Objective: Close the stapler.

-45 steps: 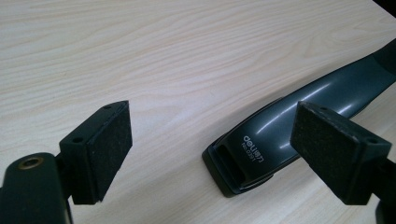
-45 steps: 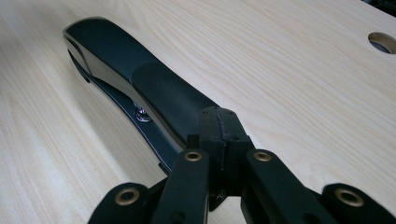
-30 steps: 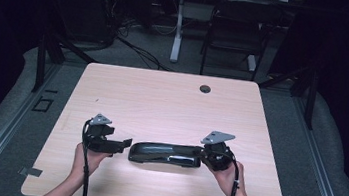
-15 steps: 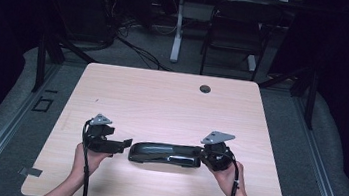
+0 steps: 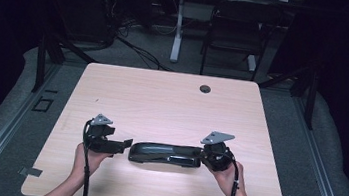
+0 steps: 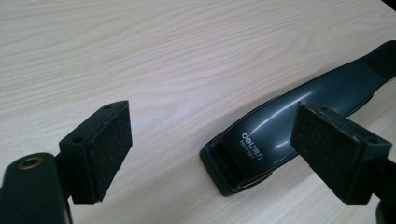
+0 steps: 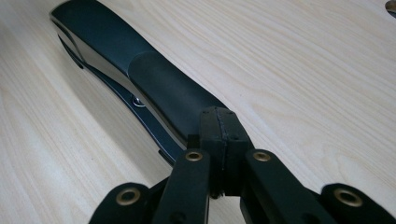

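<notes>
Nothing gripped yet: left tool (image 6: 215, 154) gapes beside the stapler (image 5: 165, 154), right tool (image 7: 219, 128) closed, empty, over its handle

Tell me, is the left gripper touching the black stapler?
Apart. In the left gripper view the open left gripper has both pads clear of the stapler; bare table shows between the left pad and the stapler's end.
</notes>
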The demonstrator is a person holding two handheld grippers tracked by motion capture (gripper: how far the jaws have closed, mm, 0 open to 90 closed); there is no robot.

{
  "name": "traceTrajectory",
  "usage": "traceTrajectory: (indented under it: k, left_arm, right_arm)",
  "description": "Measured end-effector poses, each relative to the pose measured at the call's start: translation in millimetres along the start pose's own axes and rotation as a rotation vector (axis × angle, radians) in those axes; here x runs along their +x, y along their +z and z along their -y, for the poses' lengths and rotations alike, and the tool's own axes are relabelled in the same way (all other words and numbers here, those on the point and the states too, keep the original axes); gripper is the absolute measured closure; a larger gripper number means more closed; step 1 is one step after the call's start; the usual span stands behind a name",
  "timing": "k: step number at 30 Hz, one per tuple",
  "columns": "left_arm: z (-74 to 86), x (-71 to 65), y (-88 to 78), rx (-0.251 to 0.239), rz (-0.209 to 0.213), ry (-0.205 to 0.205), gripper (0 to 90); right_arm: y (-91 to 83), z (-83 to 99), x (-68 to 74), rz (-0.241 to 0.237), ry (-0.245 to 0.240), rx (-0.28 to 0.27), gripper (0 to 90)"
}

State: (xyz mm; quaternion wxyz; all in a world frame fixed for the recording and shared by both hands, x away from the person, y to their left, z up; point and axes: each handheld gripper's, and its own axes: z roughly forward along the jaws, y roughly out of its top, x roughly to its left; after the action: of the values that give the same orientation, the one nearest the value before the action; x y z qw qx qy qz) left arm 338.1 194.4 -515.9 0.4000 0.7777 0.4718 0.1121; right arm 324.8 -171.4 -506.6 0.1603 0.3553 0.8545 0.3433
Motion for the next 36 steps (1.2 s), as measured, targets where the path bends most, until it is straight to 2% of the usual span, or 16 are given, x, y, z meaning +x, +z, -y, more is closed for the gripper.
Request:
traceTrajectory:
  k: [2,7,10,14,18,22,29,31,36]
  left_arm:
    - [-0.1,0.8,-0.4,0.002,0.006,0.0,12.8]
    - [0.0,2.8,-0.8,-0.005,0.005,-0.001,12.8]
    - [-0.1,2.5,-1.7,-0.008,0.006,-0.002,12.7]
    - [-0.2,2.8,-2.6,-0.008,0.008,-0.003,12.7]
    - [-0.3,3.5,-3.1,-0.008,0.007,-0.004,12.5]
    - [-0.1,3.4,-2.9,-0.014,0.003,-0.005,12.0]
    - [-0.2,4.7,-3.5,-0.01,0.005,-0.01,11.5]
    - [-0.2,4.7,-3.7,-0.012,0.005,-0.011,11.4]
    - [-0.2,6.5,-4.3,-0.014,0.005,-0.015,11.0]
  right_arm:
    - [-1.8,-0.6,-0.9,-0.005,0.001,-0.003,90.0]
    - [-12.5,-6.3,-1.0,-0.012,0.01,-0.07,86.0]
    - [-14.2,-9.1,-2.1,-0.011,0.014,-0.071,81.4]
    - [-15.1,-10.3,-5.3,-0.017,0.026,-0.067,70.8]
    - [-19.8,-11.7,-9.0,-0.016,0.029,-0.064,50.4]
    - [-26.9,-11.0,-15.1,-0.023,0.045,-0.072,37.9]
    - [-44.2,-3.5,-31.3,-0.024,0.084,-0.07,25.2]
    - [-47.3,-0.7,-35.7,-0.01,0.093,-0.05,19.9]
    - [-52.9,14.0,-50.3,0.018,0.126,-0.011,14.5]
